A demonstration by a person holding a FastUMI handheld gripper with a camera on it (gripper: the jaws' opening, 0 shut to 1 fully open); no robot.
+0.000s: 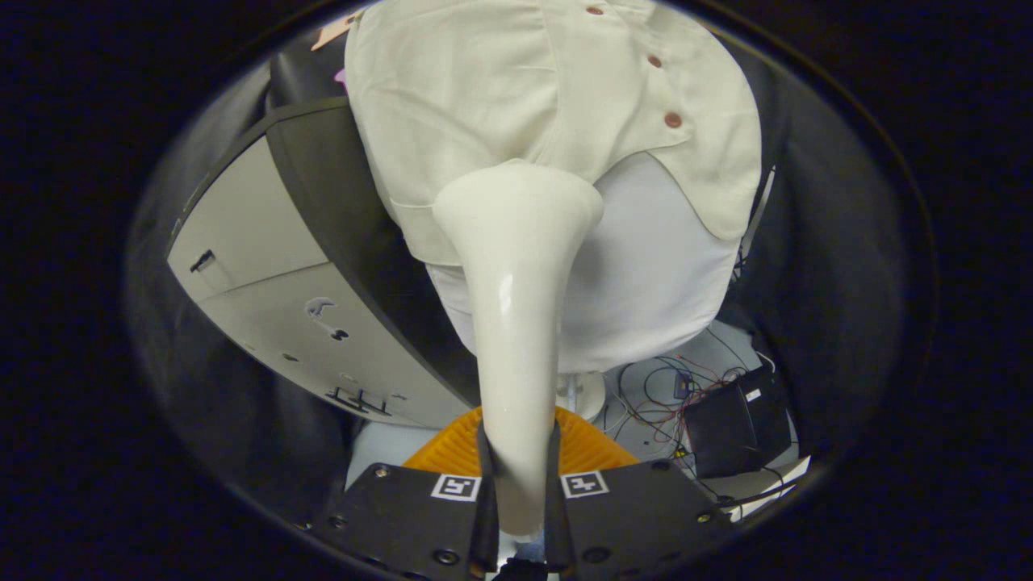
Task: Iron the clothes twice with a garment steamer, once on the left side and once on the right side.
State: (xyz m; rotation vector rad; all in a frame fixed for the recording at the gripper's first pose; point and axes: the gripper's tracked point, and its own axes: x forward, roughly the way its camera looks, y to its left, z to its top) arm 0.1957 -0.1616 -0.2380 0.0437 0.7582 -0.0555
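My gripper [519, 484] is shut on the handle of a glossy white garment steamer [516, 298]. The steamer runs straight ahead from between the fingers [487, 476], and its flared head rests against the lower hem of a cream button-up shirt [524, 89]. The shirt hangs on a white dress form [654, 282], whose bare lower body shows below the hem. Three reddish buttons run down the shirt's placket to the right of the steamer head, so the head sits on the panel left of the placket.
A grey cabinet with a dark top [266, 266] stands to the left of the form. An orange ribbed object [585, 448] lies just beyond the fingers. On the floor to the right are tangled cables [654, 387] and a black box [730, 420]. The form's white base [585, 395] sits behind the steamer.
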